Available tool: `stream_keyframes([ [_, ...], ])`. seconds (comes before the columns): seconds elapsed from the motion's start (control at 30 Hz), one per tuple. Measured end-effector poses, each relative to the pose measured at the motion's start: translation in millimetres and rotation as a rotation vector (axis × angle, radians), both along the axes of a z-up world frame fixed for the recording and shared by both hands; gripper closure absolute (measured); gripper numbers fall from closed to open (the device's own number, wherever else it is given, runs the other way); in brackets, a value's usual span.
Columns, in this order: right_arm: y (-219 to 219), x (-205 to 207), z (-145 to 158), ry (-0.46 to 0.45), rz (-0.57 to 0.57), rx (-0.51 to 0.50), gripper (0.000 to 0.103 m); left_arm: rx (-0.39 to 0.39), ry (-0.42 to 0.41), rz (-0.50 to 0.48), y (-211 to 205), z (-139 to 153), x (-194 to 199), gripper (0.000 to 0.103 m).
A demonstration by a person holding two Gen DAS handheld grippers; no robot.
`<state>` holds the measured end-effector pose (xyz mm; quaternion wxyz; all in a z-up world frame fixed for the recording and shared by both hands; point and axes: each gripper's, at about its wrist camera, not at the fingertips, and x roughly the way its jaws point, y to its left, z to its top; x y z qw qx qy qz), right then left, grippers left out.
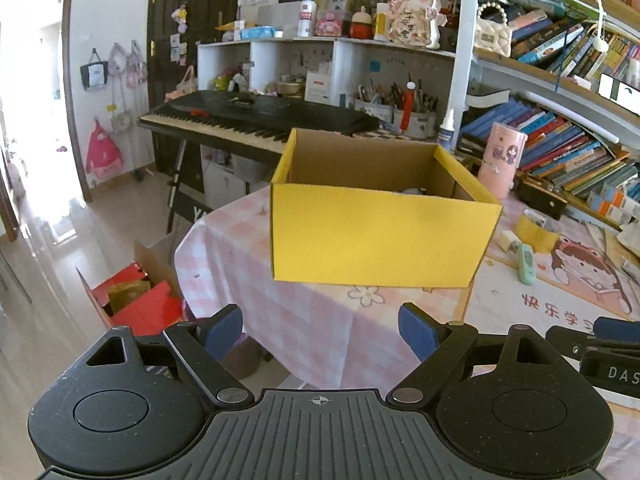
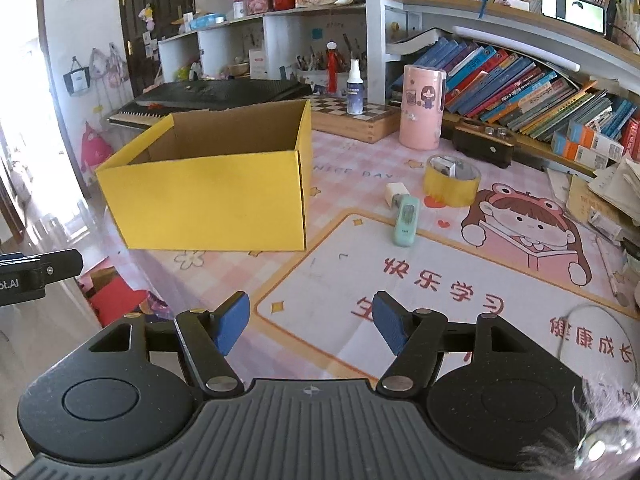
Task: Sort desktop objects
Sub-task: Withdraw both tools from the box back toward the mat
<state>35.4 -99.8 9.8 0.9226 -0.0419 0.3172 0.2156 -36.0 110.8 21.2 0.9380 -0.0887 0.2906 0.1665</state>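
A yellow cardboard box (image 1: 376,236) (image 2: 208,204) stands open on the pink checked desk, with something dark and only partly visible inside at its right. Right of the box lie a mint green device (image 2: 406,220) (image 1: 526,264), a small white block (image 2: 396,193) and a yellow tape roll (image 2: 451,180) (image 1: 536,232). My left gripper (image 1: 320,330) hovers open short of the box's front wall, nothing between its blue pads. My right gripper (image 2: 311,322) is open and empty above the printed desk mat (image 2: 440,288), well short of the green device.
A pink cylinder (image 2: 422,106), a spray bottle (image 2: 355,88), a chessboard case (image 2: 352,118) and a dark box (image 2: 482,142) stand behind, below rows of books. A keyboard (image 1: 248,118) sits beyond the desk's left edge. An open box with red items (image 1: 136,300) is on the floor.
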Motion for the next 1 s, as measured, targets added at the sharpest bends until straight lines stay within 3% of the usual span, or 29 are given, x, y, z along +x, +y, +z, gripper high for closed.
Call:
stream_keyframes([
  [0.47,-22.3,-17.9,-2.6,-0.001,-0.075,-0.056,0.033,-0.062,0.022,-0.126,-29.3,-12.3,0.0,0.016],
  [1.0,-59.6,-12.8,-5.2,0.023,-0.188,-0.078,0.032,-0.064,0.041,-0.283,-68.4,-14.7,30.9,0.016],
])
